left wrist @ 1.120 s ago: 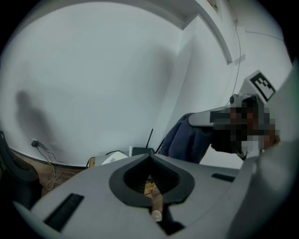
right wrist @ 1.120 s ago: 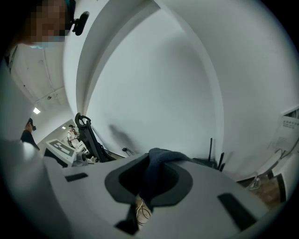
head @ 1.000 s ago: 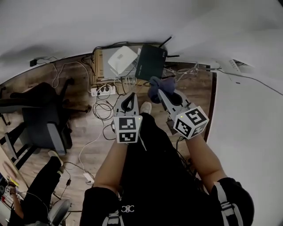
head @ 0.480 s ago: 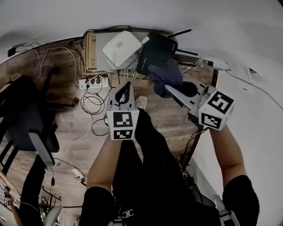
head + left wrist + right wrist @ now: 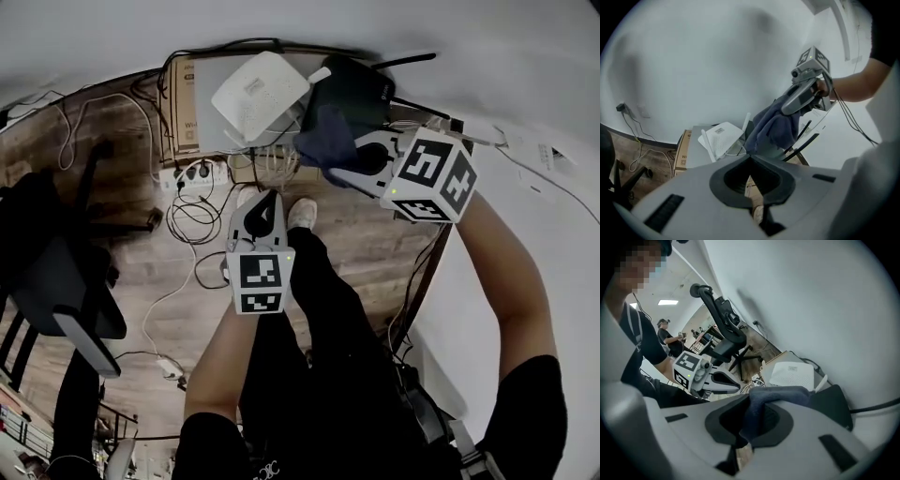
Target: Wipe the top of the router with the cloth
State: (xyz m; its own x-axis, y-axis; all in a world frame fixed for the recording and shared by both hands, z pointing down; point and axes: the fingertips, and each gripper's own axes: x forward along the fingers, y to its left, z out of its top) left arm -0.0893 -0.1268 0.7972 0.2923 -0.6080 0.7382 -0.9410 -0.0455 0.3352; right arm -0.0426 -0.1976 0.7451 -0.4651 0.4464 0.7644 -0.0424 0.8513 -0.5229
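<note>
Head view: the right hand-held gripper (image 5: 345, 157), clamped on the dark cloth (image 5: 323, 141), has swung up from floor level. The cloth now seems to rest on the black router (image 5: 364, 82), beside a white router (image 5: 261, 94) on the box (image 5: 184, 112), so wiping can begin. The left hand-held gripper (image 5: 266, 199) hangs lower, closed and empty. The box lettering is unreadable.

The cloth (image 5: 778, 395) was seen as a thick, soft, matt dark-blue fabric. The black router (image 5: 361, 89) was cased in matt plastic, the white router (image 5: 258, 94) in smooth plastic. The left gripper (image 5: 267, 199) and right gripper (image 5: 751, 402) were shelled in smooth pale-grey plastic, with dark ribbed linings. The floor (image 5: 122, 197) was finished in wood-grain boards, and the box (image 5: 183, 112) was made of brown cardboard.
</note>
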